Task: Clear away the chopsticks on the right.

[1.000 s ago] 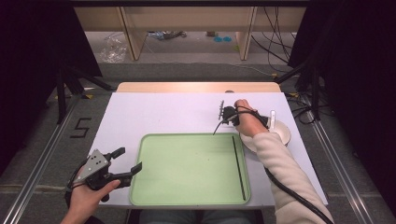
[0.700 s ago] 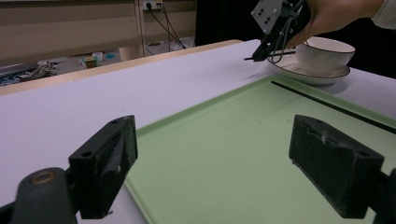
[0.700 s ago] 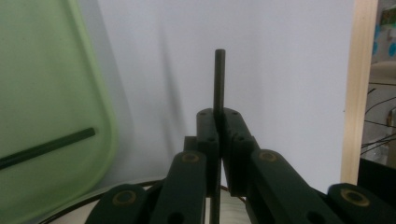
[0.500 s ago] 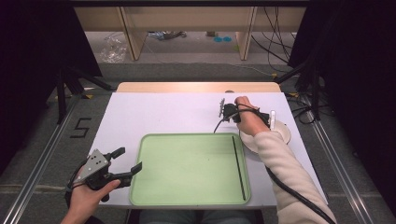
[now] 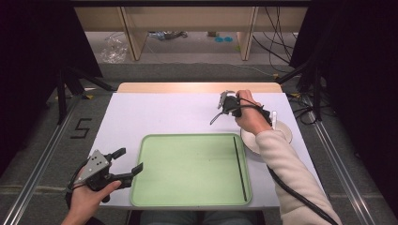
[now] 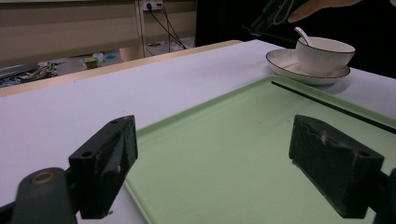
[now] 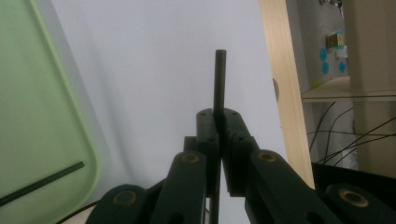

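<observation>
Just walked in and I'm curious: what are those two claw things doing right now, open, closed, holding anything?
Left gripper: open, holding nothing, beside the green tray.
Right gripper: closed on a thin black stick, lifted above the table.

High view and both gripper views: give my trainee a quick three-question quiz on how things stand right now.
1. True or false: the right gripper has its jaws shut on a thin black rod.
2. What lies on the pale green plastic tray? A. a white spoon. B. a second thin black rod. C. a white cup.
3. In a few words: how do the jaws of the left gripper stand, and what is between them?

Key
1. True.
2. B, near the tray's right rim.
3. Open, with nothing between them, beside the tray's left edge.
</observation>
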The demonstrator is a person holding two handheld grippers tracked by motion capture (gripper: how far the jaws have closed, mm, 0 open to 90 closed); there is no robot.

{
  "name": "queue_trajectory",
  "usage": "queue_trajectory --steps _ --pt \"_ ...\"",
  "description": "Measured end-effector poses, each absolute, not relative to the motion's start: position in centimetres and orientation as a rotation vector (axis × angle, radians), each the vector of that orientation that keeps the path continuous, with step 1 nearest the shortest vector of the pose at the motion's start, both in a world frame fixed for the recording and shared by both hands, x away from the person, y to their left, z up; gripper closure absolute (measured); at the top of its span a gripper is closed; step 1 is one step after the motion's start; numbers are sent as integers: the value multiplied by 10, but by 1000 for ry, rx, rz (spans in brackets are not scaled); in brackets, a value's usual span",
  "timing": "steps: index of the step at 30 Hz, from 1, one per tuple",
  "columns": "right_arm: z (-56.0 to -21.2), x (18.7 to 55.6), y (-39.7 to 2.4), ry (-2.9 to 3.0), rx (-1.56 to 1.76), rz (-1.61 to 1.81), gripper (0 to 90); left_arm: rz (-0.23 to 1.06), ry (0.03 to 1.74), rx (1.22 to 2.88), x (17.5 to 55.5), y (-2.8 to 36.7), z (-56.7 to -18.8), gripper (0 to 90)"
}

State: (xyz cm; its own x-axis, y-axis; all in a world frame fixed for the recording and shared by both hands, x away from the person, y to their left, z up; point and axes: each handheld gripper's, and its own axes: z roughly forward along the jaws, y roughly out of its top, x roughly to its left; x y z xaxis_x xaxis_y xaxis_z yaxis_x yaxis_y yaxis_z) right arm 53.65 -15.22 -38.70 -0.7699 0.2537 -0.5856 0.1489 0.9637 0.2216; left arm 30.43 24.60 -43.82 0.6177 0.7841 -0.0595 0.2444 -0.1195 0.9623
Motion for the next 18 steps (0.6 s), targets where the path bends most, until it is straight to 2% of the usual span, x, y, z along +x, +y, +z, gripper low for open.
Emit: queue_trajectory --steps 12,18 --pt "-363 531 -154 2348 372 376 881 574 862 1669 304 246 -438 153" --pt "-348 526 -155 2270 454 562 881 576 863 1673 304 246 -438 152"
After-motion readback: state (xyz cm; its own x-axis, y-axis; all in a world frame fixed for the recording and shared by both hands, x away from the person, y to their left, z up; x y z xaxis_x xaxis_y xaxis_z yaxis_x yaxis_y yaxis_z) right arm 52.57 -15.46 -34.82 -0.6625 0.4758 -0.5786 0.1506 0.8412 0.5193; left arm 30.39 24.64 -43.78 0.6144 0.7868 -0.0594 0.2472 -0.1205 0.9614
